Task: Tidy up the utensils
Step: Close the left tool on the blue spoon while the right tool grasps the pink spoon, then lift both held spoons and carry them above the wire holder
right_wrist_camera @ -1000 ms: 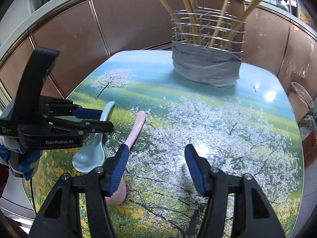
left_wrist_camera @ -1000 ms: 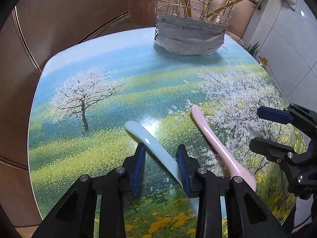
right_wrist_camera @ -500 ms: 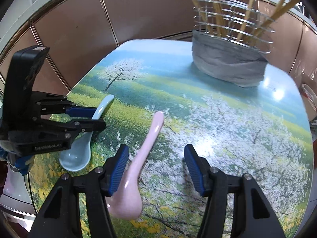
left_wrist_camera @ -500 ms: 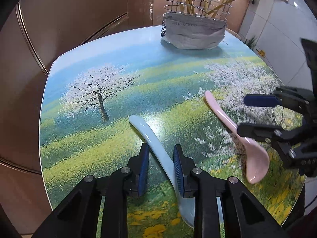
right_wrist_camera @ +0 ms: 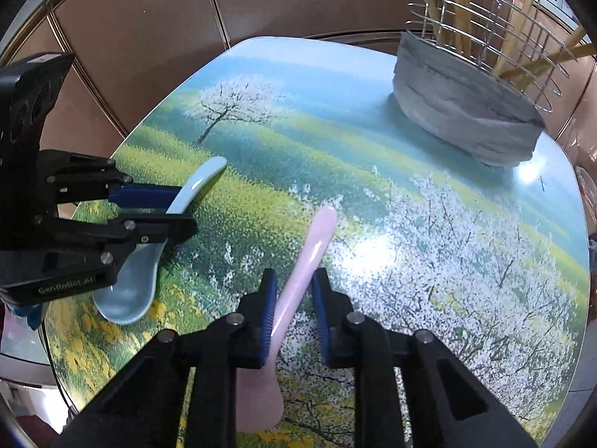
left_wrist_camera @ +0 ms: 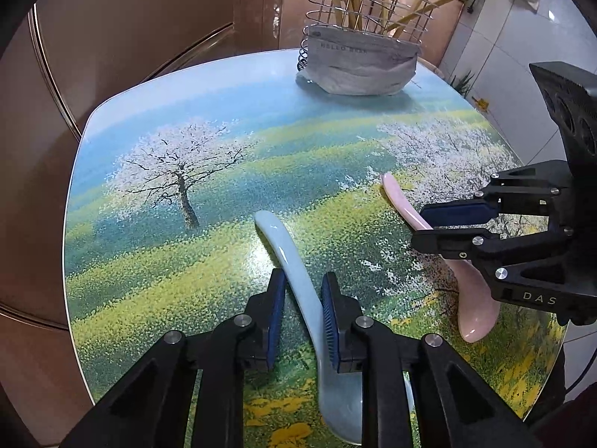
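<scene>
A light blue ceramic spoon (left_wrist_camera: 294, 268) lies on the landscape-printed table (left_wrist_camera: 168, 224). My left gripper (left_wrist_camera: 303, 291) straddles its handle, jaws narrowed close around it, with small gaps showing. A pink ceramic spoon (right_wrist_camera: 309, 257) lies to its right. My right gripper (right_wrist_camera: 293, 291) straddles the pink handle, left pad touching it, right pad slightly apart. The blue spoon (right_wrist_camera: 149, 257) and left gripper (right_wrist_camera: 175, 209) also show in the right wrist view; the pink spoon (left_wrist_camera: 470, 298) and right gripper (left_wrist_camera: 429, 224) show in the left wrist view.
A wire utensil basket (left_wrist_camera: 358, 56) wrapped in grey cloth, holding several wooden chopsticks and utensils, stands at the table's far edge; it also shows in the right wrist view (right_wrist_camera: 466, 112). Brown cabinet panels (left_wrist_camera: 130, 37) stand behind the table.
Both grippers have moved down over the spoon handles and narrowed their jaws. The right gripper shifted left onto the pink spoon.
</scene>
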### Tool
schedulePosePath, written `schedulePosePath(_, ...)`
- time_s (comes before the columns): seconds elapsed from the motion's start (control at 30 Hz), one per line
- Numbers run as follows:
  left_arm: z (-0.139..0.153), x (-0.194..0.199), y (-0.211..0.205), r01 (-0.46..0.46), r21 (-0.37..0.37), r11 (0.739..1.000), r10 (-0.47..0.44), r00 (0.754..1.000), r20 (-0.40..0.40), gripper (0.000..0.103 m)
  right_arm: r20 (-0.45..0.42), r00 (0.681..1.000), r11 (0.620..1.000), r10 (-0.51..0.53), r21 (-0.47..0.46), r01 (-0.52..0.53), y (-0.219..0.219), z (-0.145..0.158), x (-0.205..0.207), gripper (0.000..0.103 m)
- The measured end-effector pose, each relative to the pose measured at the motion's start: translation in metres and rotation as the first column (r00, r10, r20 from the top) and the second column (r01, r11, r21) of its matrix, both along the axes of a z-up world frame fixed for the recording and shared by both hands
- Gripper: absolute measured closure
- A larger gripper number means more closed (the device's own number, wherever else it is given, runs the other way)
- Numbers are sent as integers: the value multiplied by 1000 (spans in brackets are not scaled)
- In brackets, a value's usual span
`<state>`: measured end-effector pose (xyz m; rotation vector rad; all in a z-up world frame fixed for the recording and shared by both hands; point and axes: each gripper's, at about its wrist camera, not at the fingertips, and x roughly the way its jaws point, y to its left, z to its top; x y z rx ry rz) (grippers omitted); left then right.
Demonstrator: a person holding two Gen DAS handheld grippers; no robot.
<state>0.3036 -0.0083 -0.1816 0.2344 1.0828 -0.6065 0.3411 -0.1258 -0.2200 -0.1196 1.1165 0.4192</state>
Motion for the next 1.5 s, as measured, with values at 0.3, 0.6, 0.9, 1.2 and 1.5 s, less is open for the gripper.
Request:
schedulePosePath(0.3,0,0,-7,13,9,1000,-13,999,-30,87,-32,999,999,31,-21,-31,-2,-1,-5,89)
schedulePosePath(0.6,-1,0,-19,21,28,999,-19,998,-64,92,-36,999,1000,26,7,-26,-26,8,-19,92)
schedulePosePath(0.9,-3,-1,-24,9,49,999,-6,999,-50,93,-12,1000,999,17,39,-16,-30,13,-27,92)
schedulePosePath(1.2,-2,-13,-25,-50,105,993,44,997,59,92,63,998,995,-23,100,17,-52,28,-41,92)
schedulePosePath(1.5,9,-24,-18,-122,102,987,104,980,171,92,122,990,986,-77,156,58,-77,41,-61,92)
